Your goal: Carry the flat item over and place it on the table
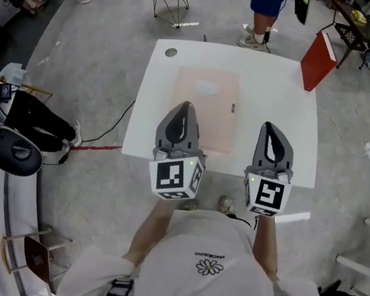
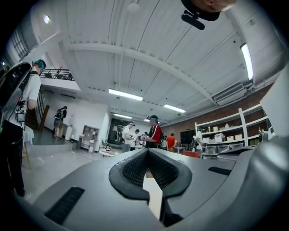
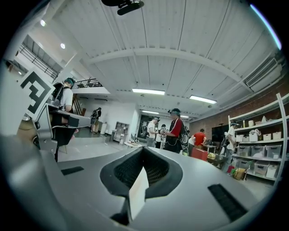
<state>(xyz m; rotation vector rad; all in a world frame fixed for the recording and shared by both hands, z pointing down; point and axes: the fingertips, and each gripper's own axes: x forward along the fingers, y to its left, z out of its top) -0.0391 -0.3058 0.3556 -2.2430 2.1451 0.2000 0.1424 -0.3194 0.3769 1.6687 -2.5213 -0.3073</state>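
White table, pale flat sheet, long axis near-to-far

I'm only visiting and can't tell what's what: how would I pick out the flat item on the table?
Find the white table on the grey floor. A thin rectangular sheet lies flat near its centre. It is pale pink, unlike the bright red board standing at the far right corner.

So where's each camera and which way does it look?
Head view: on the person's head, facing down at the white table and flat item; forearms, left gripper, right gripper show.
Left gripper view: rides that gripper, facing across the room; its shut jaws show.
Right gripper view: likewise; its shut jaws show.
Both gripper views share the red-topped person.
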